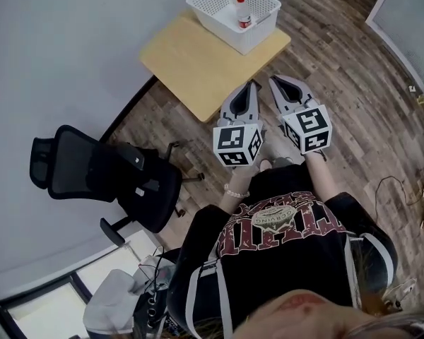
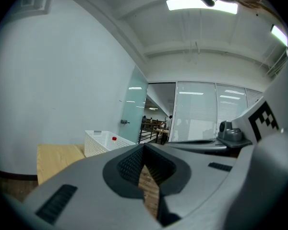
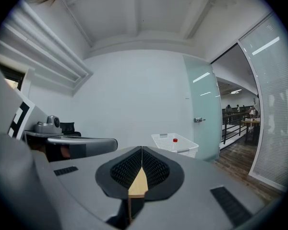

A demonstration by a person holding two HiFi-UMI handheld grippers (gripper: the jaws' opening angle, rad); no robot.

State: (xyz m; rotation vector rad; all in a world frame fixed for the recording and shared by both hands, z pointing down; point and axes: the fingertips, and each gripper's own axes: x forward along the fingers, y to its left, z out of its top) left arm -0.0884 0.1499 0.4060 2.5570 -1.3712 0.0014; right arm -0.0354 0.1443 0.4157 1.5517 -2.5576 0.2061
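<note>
The left claw (image 1: pixel 250 87) and right claw (image 1: pixel 277 82) hang side by side just short of the worktop's (image 1: pixel 198 66) near corner, each with its jaws pressed together on nothing. The white basket (image 1: pixel 230 39) sits ahead at the far end, about equally near both, with a red-capped bottle (image 1: pixel 244 14) upright inside.

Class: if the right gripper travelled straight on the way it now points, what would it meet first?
Probably the near edge of the wooden table, with the white basket just beyond. How high the right gripper rides above it is unclear.
</note>
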